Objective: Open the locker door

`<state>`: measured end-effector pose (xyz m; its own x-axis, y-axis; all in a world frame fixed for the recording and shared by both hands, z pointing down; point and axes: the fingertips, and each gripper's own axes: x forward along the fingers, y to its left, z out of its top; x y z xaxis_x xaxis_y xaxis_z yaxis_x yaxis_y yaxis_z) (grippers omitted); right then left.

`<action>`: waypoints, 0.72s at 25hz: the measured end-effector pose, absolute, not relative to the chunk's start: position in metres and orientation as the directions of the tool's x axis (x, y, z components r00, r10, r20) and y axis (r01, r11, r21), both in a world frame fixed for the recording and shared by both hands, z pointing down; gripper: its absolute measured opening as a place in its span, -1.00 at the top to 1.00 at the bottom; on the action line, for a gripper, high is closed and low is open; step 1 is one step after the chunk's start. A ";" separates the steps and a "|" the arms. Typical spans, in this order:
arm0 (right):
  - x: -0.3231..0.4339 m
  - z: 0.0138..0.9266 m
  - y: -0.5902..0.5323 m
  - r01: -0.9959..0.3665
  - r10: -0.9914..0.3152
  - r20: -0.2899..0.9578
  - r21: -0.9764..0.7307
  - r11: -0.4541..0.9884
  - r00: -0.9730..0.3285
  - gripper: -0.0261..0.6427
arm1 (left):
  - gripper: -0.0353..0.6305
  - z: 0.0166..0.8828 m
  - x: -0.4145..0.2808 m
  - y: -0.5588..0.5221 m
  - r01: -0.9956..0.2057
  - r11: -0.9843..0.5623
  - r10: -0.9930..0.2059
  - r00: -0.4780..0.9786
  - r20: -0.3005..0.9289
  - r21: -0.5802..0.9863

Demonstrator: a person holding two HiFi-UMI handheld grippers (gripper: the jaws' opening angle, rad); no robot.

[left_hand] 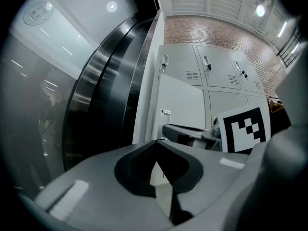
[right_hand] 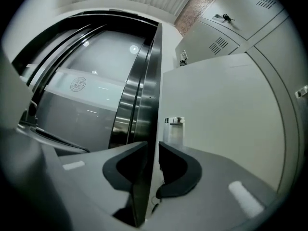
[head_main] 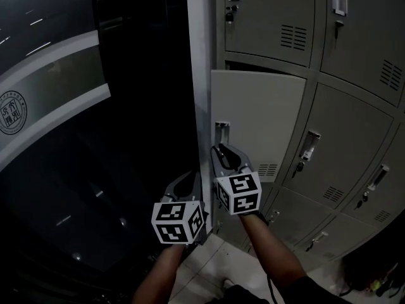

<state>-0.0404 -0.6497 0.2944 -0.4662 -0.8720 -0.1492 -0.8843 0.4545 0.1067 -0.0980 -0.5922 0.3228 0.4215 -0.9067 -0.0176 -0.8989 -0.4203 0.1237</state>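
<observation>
Overhead, the locker door [head_main: 253, 119] is standing ajar, with the right gripper [head_main: 223, 158] reaching its left edge just below the latch [head_main: 221, 130] and the left gripper [head_main: 188, 183] hanging just left of the door. The left gripper view is showing jaw tips meeting on nothing, the door beyond them. The right gripper view is showing both pads pressing the door's thin edge.

The locker door [head_main: 256, 122] hides its compartment, and print on the seal [head_main: 12, 113] is unreadable.

The right tool [head_main: 219, 151] straddles the left edge of the locker door [head_main: 256, 113], left tool [head_main: 190, 179] just leftward.
</observation>
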 end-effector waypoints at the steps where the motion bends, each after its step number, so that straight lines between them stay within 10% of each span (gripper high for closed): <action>1: -0.038 0.294 -0.651 -0.886 -0.874 -0.148 0.106 0.451 -0.462 0.77 | 0.88 0.322 -0.095 -0.590 -0.897 -0.425 -0.904 0.427 -0.019 0.123; 18: -0.034 0.292 -0.691 -0.898 -0.894 -0.091 0.058 0.436 -0.440 0.68 | 0.88 0.319 -0.111 -0.582 -0.908 -0.404 -0.914 0.405 -0.015 0.111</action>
